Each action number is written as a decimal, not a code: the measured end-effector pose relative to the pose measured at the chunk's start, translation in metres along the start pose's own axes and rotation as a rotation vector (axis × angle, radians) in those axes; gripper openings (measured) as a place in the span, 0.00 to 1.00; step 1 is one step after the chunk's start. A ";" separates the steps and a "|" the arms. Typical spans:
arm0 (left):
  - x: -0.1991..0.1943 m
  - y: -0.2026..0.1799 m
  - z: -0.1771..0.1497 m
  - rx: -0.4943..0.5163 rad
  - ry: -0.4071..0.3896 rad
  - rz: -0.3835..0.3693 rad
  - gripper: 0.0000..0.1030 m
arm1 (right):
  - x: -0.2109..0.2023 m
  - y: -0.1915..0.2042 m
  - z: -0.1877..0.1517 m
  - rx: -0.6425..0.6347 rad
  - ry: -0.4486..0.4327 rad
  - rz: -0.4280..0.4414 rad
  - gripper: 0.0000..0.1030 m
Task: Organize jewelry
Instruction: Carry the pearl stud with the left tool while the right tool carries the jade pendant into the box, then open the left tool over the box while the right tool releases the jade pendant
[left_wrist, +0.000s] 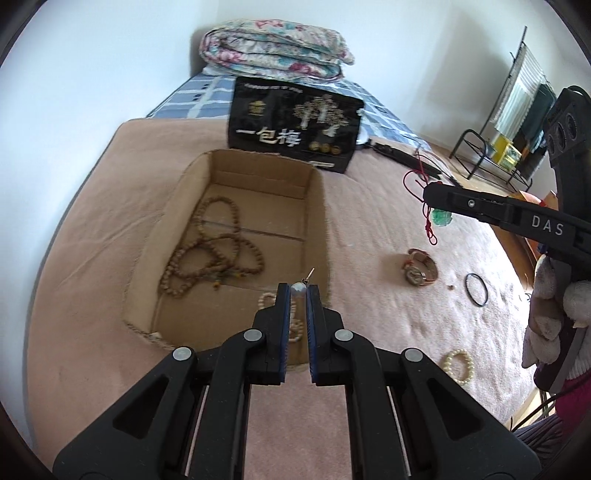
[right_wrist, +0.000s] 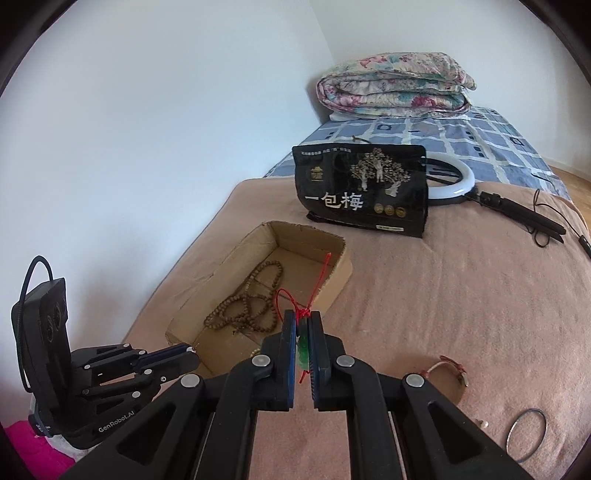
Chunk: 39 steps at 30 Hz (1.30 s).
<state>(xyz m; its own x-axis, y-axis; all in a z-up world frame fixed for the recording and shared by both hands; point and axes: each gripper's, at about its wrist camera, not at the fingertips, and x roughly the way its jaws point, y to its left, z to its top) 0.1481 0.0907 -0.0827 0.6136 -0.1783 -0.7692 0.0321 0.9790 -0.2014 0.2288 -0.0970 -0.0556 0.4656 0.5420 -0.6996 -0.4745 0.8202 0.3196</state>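
Note:
My left gripper (left_wrist: 298, 291) is shut on a small pearl earring (left_wrist: 297, 288) whose pin sticks out past the tips; it hangs over the near right part of the open cardboard box (left_wrist: 184, 206). In the box lie a long brown bead necklace (left_wrist: 214, 251) and a pearl bracelet (left_wrist: 266, 300), partly hidden by my fingers. My right gripper (right_wrist: 303, 318) is shut on a red cord (right_wrist: 314, 291) with a green pendant (right_wrist: 303, 355) between its pads, just short of the box (right_wrist: 343, 273). The left gripper (right_wrist: 192, 350) shows at lower left in the right wrist view.
On the pink blanket lie a wristwatch (left_wrist: 419, 271), a black hair tie (left_wrist: 476, 290) and a second pearl bracelet (left_wrist: 460, 365). A black printed bag (right_wrist: 364, 192) stands behind the box, with a ring light (right_wrist: 456, 181) beside it and a folded quilt (right_wrist: 395, 85) further back.

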 end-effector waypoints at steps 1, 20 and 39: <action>0.001 0.007 0.000 -0.013 0.003 0.009 0.06 | 0.006 0.004 0.001 -0.005 0.003 0.004 0.04; 0.024 0.042 -0.008 -0.091 0.066 0.045 0.06 | 0.085 0.037 -0.007 -0.057 0.117 0.036 0.06; 0.014 0.037 -0.003 -0.111 0.034 0.057 0.35 | 0.066 0.030 -0.004 -0.043 0.078 0.003 0.32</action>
<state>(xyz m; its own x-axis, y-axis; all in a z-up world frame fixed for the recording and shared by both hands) 0.1556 0.1244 -0.1026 0.5846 -0.1281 -0.8011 -0.0909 0.9709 -0.2217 0.2421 -0.0375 -0.0943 0.4051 0.5273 -0.7469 -0.5083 0.8089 0.2954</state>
